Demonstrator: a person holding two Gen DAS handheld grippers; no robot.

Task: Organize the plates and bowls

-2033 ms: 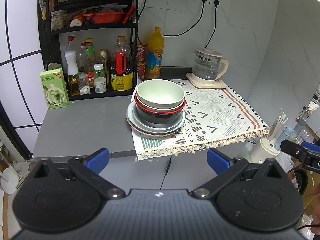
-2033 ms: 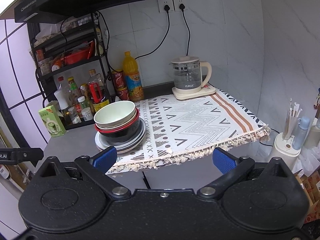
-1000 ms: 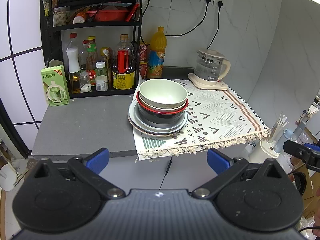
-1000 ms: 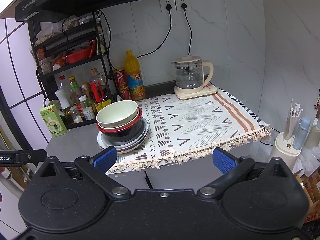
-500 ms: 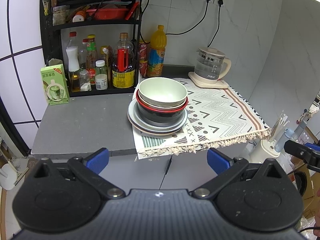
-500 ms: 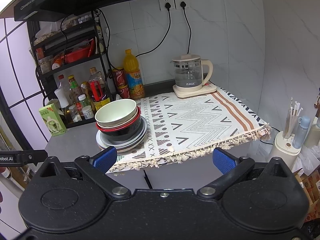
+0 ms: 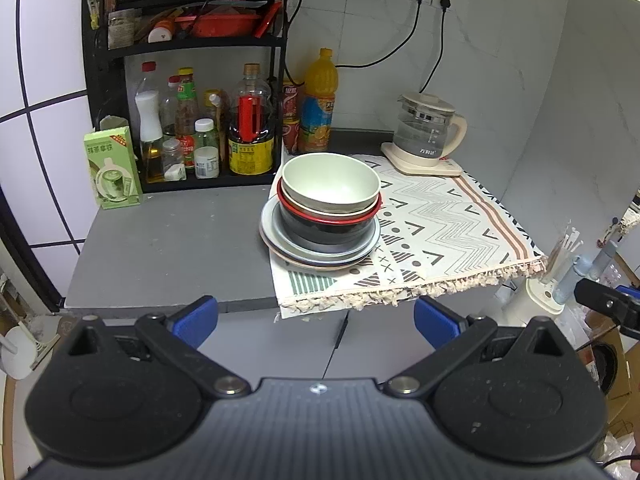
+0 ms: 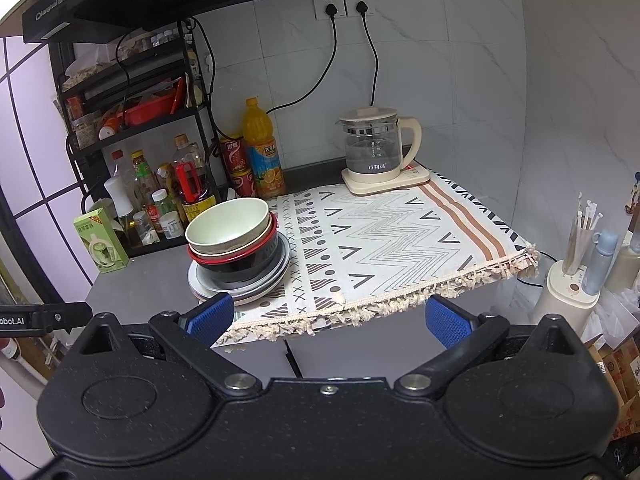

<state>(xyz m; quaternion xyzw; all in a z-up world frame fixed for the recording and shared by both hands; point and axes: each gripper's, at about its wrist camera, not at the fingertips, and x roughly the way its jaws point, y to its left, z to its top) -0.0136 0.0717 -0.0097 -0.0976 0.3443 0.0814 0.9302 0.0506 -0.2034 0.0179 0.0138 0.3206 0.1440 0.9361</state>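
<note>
Stack: cream bowl [image 7: 331, 182] nested in red-rimmed black bowl [image 7: 329, 227], on plates [image 7: 276, 246] at the patterned cloth's [image 7: 448, 224] left edge
My left tool [image 7: 316, 322]: spread wide, empty
My right tool [image 8: 329, 320]: spread wide, empty, short of the bench [image 7: 168, 248]

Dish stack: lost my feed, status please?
Both tongs, left and right, open, empty, short of the counter. Bowls stacked on plates, untouched. Nothing in the way.

Left claw [image 7: 316, 322]: black speckled plastic body showing two round discs, silver pivot screws, angled black link arms, blue textured pads [image 7: 195, 320]. Right claw [image 8: 328, 320]: wearing same black housing, silver screws, blue ribbed pads [image 8: 446, 325].
</note>
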